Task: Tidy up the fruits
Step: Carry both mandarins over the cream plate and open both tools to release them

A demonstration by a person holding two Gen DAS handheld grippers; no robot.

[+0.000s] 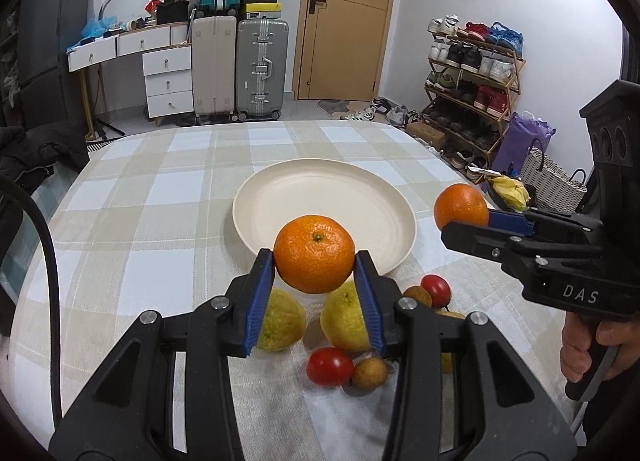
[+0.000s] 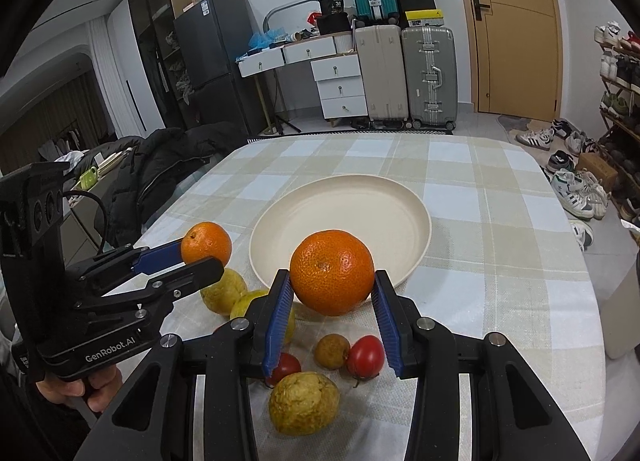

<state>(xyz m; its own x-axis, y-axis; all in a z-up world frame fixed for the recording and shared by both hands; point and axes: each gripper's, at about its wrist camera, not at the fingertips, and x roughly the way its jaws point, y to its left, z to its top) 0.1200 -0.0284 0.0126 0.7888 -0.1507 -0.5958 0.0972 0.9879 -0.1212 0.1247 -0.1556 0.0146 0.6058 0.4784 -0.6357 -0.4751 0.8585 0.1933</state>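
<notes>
My left gripper [image 1: 315,259] is shut on an orange mandarin [image 1: 315,249], held above the near rim of a cream plate [image 1: 320,189]. In the same view my right gripper [image 1: 466,223] comes in from the right, shut on a second mandarin [image 1: 460,205] just off the plate's right edge. In the right wrist view that gripper [image 2: 332,279] clamps its mandarin [image 2: 332,271] over the near rim of the plate [image 2: 360,205], and the left gripper [image 2: 200,257] holds its mandarin [image 2: 206,241] at the left. Nothing lies on the plate.
Below the grippers, on the checked tablecloth [image 1: 160,201], lie yellow fruits [image 1: 280,323] [image 2: 304,401], red tomatoes [image 1: 329,366] [image 2: 366,355] and small brown fruits [image 1: 370,372] [image 2: 330,351]. A dark jacket [image 2: 160,165] lies off the table's left edge. A hand [image 1: 592,349] grips the right handle.
</notes>
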